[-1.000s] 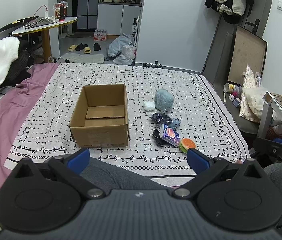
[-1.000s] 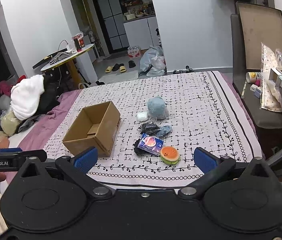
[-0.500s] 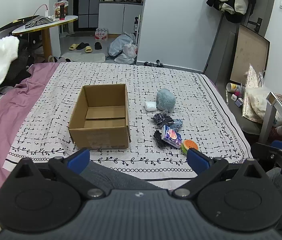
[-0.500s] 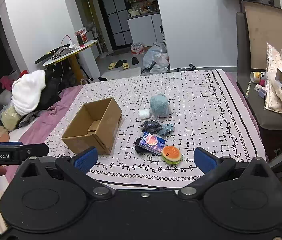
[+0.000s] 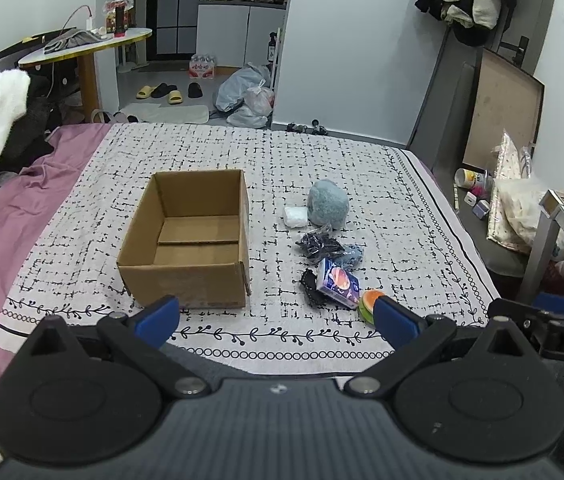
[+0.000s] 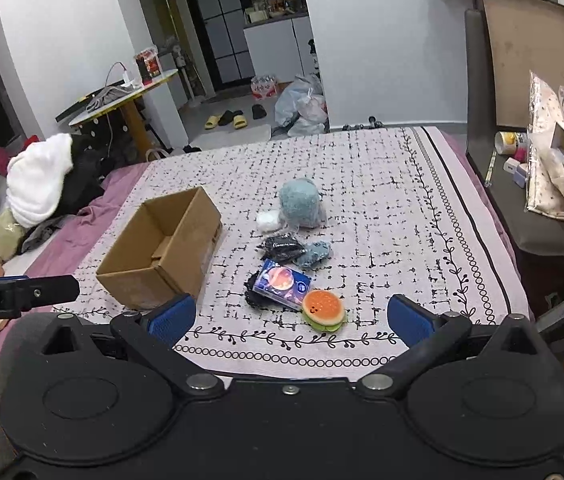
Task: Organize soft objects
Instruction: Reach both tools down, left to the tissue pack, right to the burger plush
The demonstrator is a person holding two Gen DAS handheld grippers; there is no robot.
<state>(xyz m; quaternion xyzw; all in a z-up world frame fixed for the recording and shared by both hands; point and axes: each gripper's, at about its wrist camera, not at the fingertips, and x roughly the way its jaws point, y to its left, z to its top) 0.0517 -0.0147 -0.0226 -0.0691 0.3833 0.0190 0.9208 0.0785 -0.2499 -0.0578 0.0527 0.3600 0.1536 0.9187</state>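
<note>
Left gripper (image 5: 275,318): jaws spread wide, blue pads far apart, nothing between them; it hovers above the near edge of the bed, facing the box.
Right gripper (image 6: 289,316): jaws equally wide, holding nothing; it hovers above the same near edge, facing the pile of soft things.
Change over the last second: both views have crept slightly forward, so the box and the pile sit a little larger and nearer in frame; neither gripper has closed or touched anything; no object on the bed has moved.
Meaning for the task: a judgement only; this looks like the opening approach, with no sorting yet done.
Burger toy (image 6: 322,312): orange and green squishy, nearest the right gripper, at the near end of the pile; the likely first pick.
Tissue pack (image 6: 282,285): blue printed packet, touching the burger toy and lying over a dark cloth (image 6: 253,295).
Black bundle (image 6: 279,247): crumpled dark fabric, just beyond the packet; a small grey-blue cloth (image 6: 314,254) touches its right side.
Teal plush (image 6: 300,203): fluffy rounded lump at the far end of the pile; a white wad (image 6: 267,221) rests just beside it on the left.
Cardboard box (image 5: 185,276): open-topped, flaps down inside, nothing in it; it stands left of the pile, apart from it.
Bedspread (image 5: 382,184): white with a black dashed pattern; it carries the box and everything else.
</note>
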